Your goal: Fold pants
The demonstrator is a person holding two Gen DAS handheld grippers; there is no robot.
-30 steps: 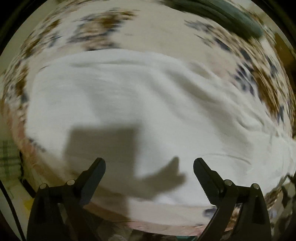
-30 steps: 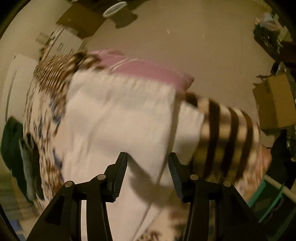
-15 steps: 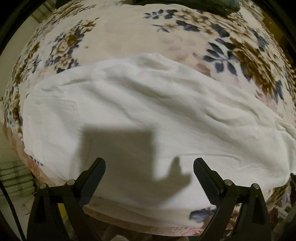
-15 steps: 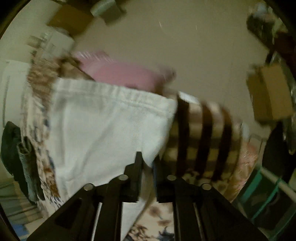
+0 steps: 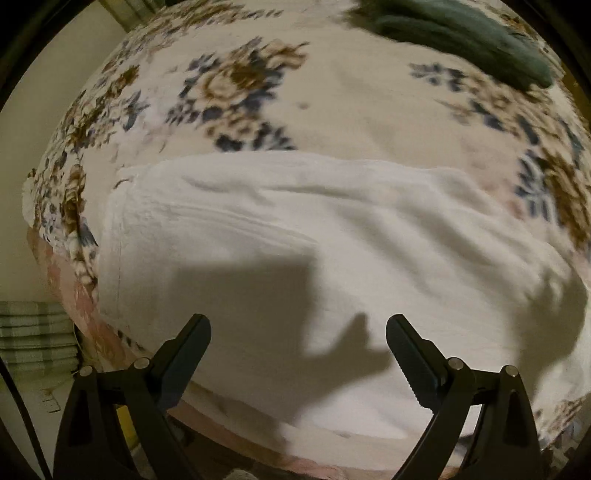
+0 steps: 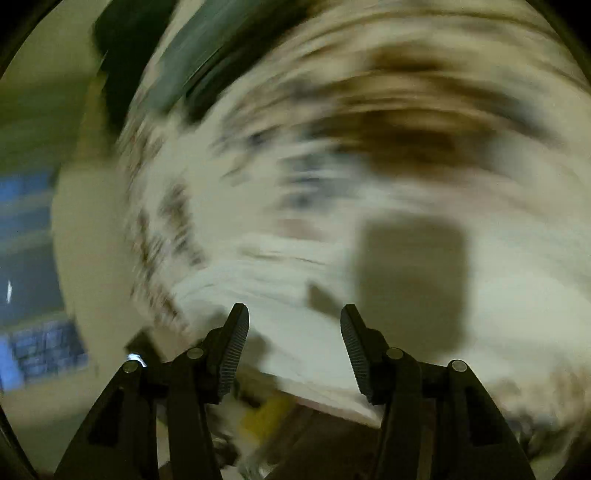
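Released a moment ago from the right tongs (image 6: 294, 325), whose jaws are opening with nothing between them, one pair of white pants (image 5: 295, 258) lies folded on the floral bed (image 5: 332, 92), long axis running left to right. One dark green garment (image 5: 461, 33) lies beyond. Left tongs (image 5: 297, 341) hover apart, empty.

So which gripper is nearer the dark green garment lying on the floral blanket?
Cannot tell. The left gripper hovers open over the white pants, the green garment beyond. The right gripper, opening, sees only blur.
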